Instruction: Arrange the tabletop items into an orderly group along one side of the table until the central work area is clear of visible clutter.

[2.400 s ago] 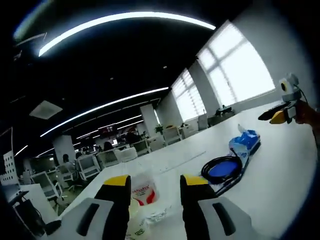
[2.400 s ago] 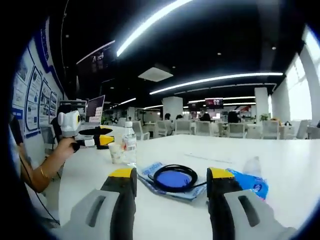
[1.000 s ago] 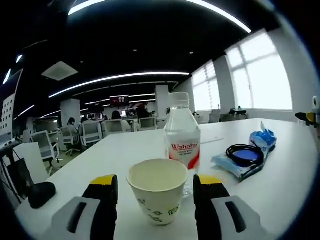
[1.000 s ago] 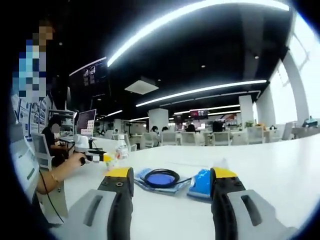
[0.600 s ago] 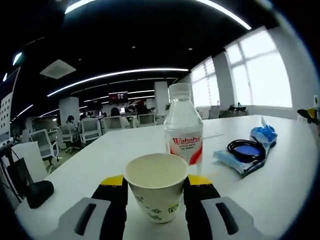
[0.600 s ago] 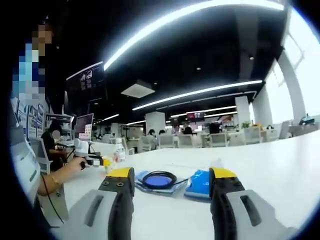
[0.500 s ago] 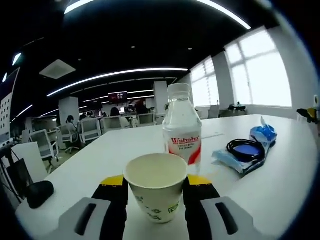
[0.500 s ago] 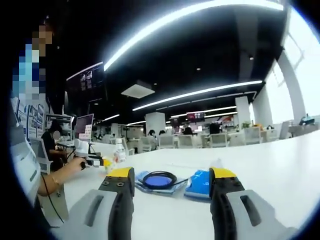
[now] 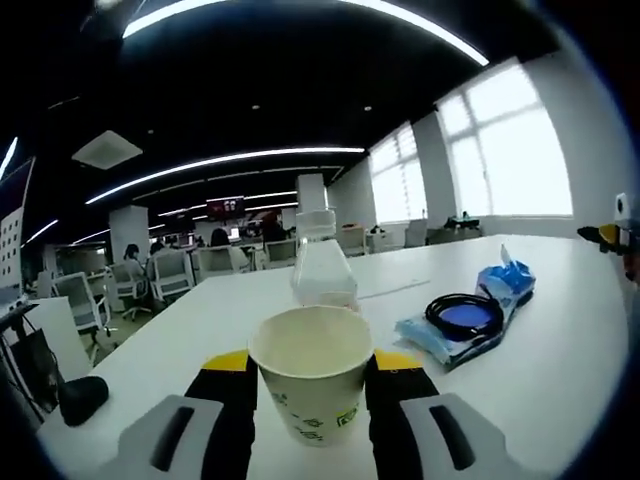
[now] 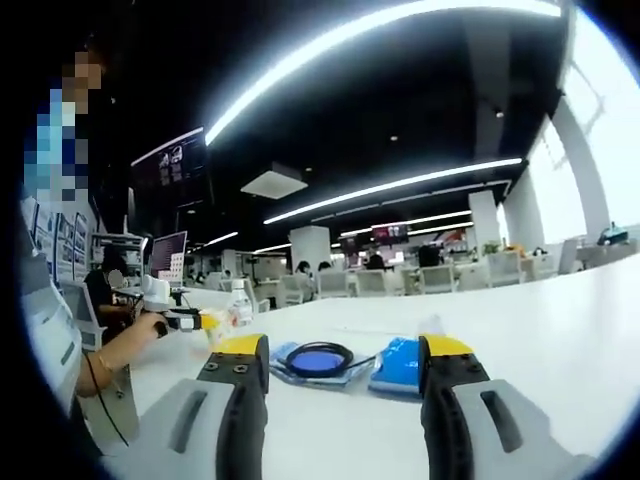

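Left gripper (image 9: 310,370): jaws pinch the paper cup (image 9: 311,385) by its sides, just under the rim. Cup looks empty, upright. Can't tell if its base is on the table (image 9: 560,340) or just off it.

Right gripper (image 10: 343,375): jaws spread wide, nothing between them, low over the table, pointing at the pouch pile.

Step, my read: cup is grabbed, carry-and-place is next. Nothing grouped yet.

Next move calls for: keep the cup level, light squeeze only since paper wall will buckle, and clear the water bottle (image 9: 322,265) that stands just behind it before swinging sideways. Set it down near a table edge, then bring the bottle alongside. Right gripper is lined up to take the pouches.

Count, out from the cup:
- 1 paper cup, in the left jaws.
- 1 clear water bottle, white cap, upright, just behind the cup.
- 1 flat pouch (image 9: 450,325) with a blue disc and a black cable coil (image 9: 464,310) lying on top of it, mid table.
- 1 blue packet (image 9: 507,283), touching the far end of that pouch; in the right gripper view it (image 10: 399,365) sits beside the coil (image 10: 318,358).
- 1 dark lump (image 9: 78,398) at the left, below table level, too blurred to name.

In the right gripper view the person's hand (image 10: 135,335) holds the left gripper with cup and bottle at the table's far left, well apart from the pouch pile.
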Available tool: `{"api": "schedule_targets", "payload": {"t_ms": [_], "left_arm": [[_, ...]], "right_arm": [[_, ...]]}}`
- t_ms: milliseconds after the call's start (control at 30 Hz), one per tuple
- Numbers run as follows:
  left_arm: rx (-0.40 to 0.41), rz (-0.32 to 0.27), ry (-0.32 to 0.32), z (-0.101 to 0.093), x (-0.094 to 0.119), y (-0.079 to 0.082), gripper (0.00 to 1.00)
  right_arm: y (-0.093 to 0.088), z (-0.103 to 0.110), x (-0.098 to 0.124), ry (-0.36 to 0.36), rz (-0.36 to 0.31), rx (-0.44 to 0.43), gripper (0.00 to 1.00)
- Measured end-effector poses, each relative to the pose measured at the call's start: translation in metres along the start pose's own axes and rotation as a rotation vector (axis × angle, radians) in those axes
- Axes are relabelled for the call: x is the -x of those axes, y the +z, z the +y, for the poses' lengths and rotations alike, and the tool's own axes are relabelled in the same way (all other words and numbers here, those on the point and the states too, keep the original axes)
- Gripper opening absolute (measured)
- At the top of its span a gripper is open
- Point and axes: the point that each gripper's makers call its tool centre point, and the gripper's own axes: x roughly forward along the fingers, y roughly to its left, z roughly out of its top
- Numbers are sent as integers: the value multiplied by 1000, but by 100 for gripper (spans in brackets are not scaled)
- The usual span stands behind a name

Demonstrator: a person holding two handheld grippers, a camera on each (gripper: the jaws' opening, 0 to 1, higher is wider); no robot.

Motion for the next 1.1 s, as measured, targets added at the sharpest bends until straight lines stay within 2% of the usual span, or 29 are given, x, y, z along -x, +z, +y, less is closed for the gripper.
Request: {"api": "schedule_targets", "payload": {"t_ms": [100, 233, 500, 1100], "left_arm": [[-6, -12, -10, -5, 0, 6, 41], [-44, -36, -37, -18, 1, 23, 41], [-62, -61, -76, -33, -2, 38, 41], [-33, -81, -114, -48, -11, 44, 41]], "right_arm": [[1, -1, 2, -2, -4, -1, 58], [2, -2, 6, -4, -6, -5, 58], [4, -6, 12, -12, -7, 0, 58], [0, -8, 14, -24, 8, -2, 58]]}}
